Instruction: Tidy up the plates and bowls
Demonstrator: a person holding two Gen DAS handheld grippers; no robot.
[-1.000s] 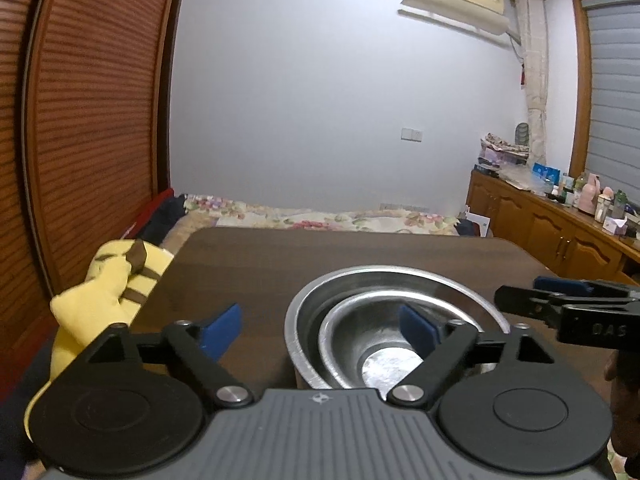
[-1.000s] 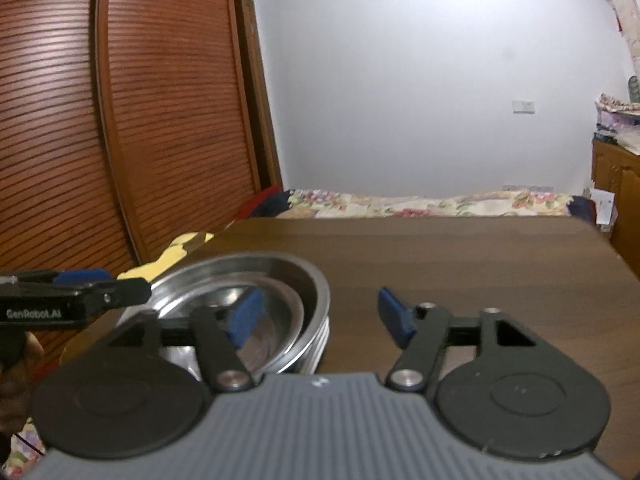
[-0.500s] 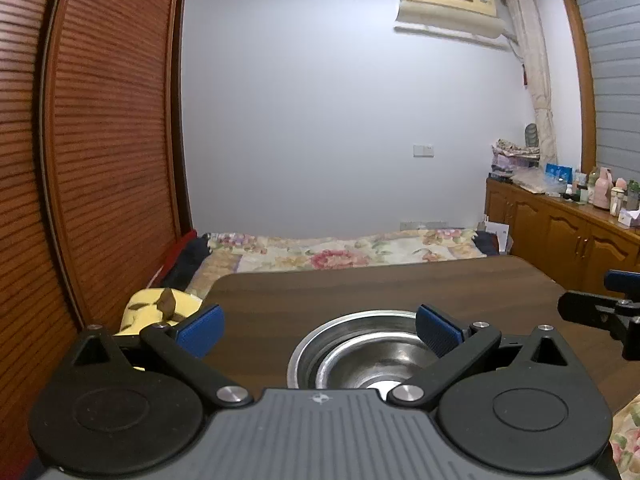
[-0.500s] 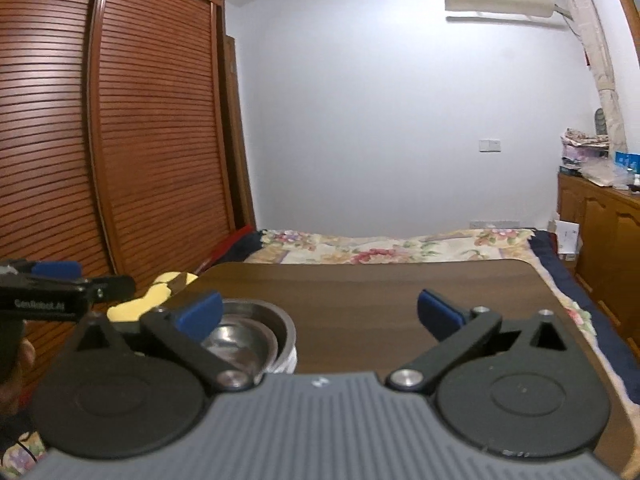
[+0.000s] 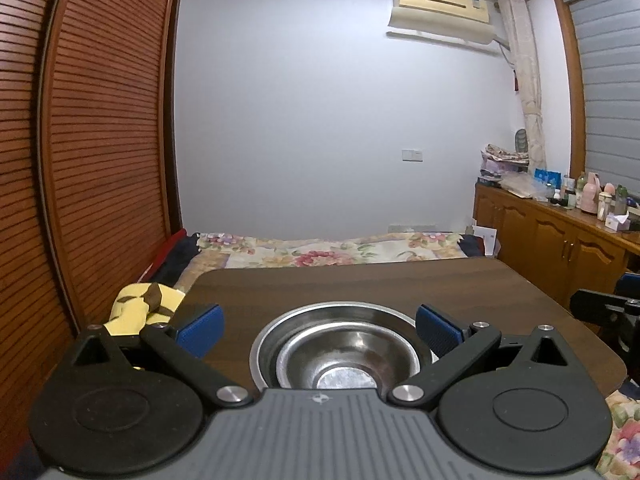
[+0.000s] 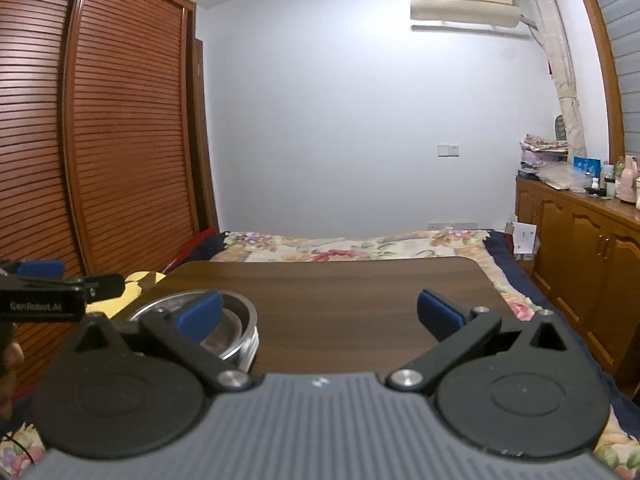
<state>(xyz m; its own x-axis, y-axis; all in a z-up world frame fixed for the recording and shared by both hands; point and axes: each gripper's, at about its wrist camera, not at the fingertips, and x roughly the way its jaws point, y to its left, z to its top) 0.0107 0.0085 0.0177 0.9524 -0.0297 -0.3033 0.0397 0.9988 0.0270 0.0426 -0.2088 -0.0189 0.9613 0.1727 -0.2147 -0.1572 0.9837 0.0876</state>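
My left gripper (image 5: 318, 330) sits nearest the lens, jaws spread wide and gripping nothing; they have just been opening, and its blue pads (image 5: 200, 330) stand either side of the stacked steel bowls (image 5: 340, 350) without touching them. The stack, a smaller bowl nested in a wider one, rests on the near part of the dark wooden table (image 5: 360, 284), directly ahead of that gripper. My right gripper (image 6: 320, 316) is likewise released, jaws just opened wide, with bare tabletop between its pads; from its camera the bowls (image 6: 236, 328) lie off to the left, partly behind the left pad. The other gripper pokes in at the picture edge in both views, level with the table edge. Just left of the table lies a yellow plush toy (image 5: 136, 308). Beyond the table's far edge, a bed with a floral cover (image 5: 320, 250). Further still: slatted wooden wardrobe doors (image 5: 108, 140) on the left, a low wooden cabinet (image 5: 552, 236) crowded with bottles on the right, an air conditioner (image 5: 440, 10) high on the white wall.
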